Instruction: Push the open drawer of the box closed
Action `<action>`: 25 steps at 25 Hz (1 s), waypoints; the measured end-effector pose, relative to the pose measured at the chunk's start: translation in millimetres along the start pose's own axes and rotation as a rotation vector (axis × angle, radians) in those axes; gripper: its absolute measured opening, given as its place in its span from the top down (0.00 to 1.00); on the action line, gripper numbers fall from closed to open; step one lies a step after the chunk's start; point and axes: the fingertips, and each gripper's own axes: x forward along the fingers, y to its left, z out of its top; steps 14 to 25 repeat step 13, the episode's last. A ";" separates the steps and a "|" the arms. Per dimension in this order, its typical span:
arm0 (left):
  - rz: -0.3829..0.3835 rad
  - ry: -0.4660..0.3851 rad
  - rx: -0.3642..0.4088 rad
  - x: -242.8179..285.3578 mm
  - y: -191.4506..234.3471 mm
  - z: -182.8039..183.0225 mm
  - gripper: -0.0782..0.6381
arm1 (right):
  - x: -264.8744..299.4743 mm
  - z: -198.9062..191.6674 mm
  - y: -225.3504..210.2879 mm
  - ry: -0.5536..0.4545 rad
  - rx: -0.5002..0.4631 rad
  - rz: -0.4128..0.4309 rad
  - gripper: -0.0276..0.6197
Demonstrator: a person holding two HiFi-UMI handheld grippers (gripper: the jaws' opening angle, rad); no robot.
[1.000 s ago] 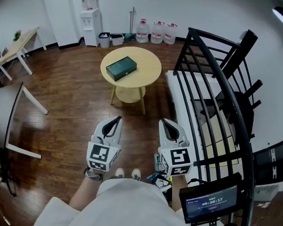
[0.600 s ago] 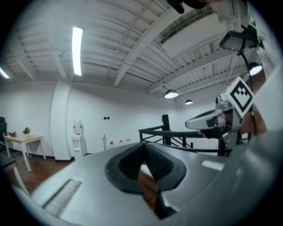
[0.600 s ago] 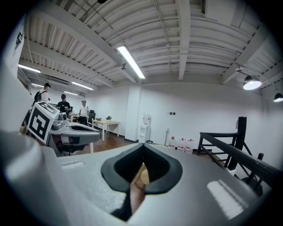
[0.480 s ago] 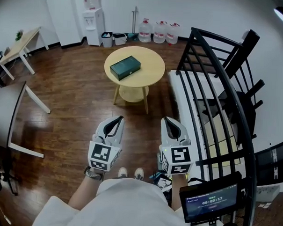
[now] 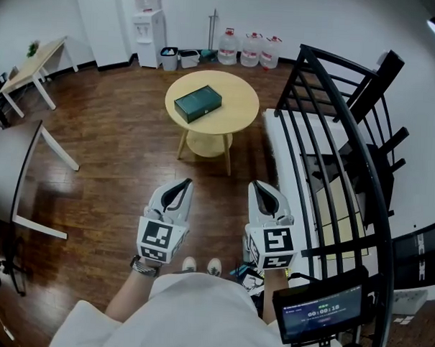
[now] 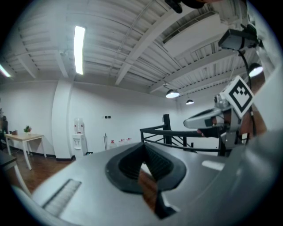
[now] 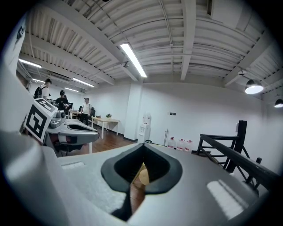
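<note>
A dark green box [image 5: 198, 103] lies on a round wooden table [image 5: 231, 105] a few steps ahead of me; from here I cannot make out its drawer. Both grippers are held in front of my body, well short of the table, pointing toward it. My left gripper [image 5: 182, 184] is shut with nothing in it, and its jaws [image 6: 143, 149] meet at the tips in its own view. My right gripper [image 5: 256, 186] is likewise shut and empty [image 7: 142, 149]. Each gripper view looks level across the room, and neither shows the box.
A black metal railing [image 5: 334, 138] runs along my right, with a white bench [image 5: 276, 150] beside the table. Water bottles [image 5: 250, 48] and a dispenser [image 5: 150, 26] stand at the far wall. A grey desk [image 5: 12, 167] is at left. Wooden floor lies between me and the table.
The table and box have drifted slightly right and lower in the head view. Both grippers keep the same shut, side-by-side pose in front of me.
</note>
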 end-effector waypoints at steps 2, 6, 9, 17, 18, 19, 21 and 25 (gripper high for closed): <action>0.000 -0.001 0.000 -0.4 2.0 -1.1 0.88 | 2.2 0.1 2.4 -0.002 -0.001 0.003 0.95; 0.012 0.002 0.000 -0.9 10.0 -0.8 0.88 | 7.9 1.3 5.3 -0.003 -0.004 0.003 0.95; 0.012 -0.004 0.002 -0.4 14.6 2.7 0.88 | 11.7 6.4 6.0 -0.003 -0.002 0.002 0.95; 0.005 -0.018 0.006 -1.1 17.9 4.2 0.88 | 14.7 12.4 8.8 -0.005 -0.001 0.004 0.95; 0.005 -0.018 0.006 -1.1 17.9 4.2 0.88 | 14.7 12.4 8.8 -0.005 -0.001 0.004 0.95; 0.005 -0.018 0.006 -1.1 17.9 4.2 0.88 | 14.7 12.4 8.8 -0.005 -0.001 0.004 0.95; 0.005 -0.018 0.006 -1.1 17.9 4.2 0.88 | 14.7 12.4 8.8 -0.005 -0.001 0.004 0.95; 0.005 -0.018 0.006 -1.1 17.9 4.2 0.88 | 14.7 12.4 8.8 -0.005 -0.001 0.004 0.95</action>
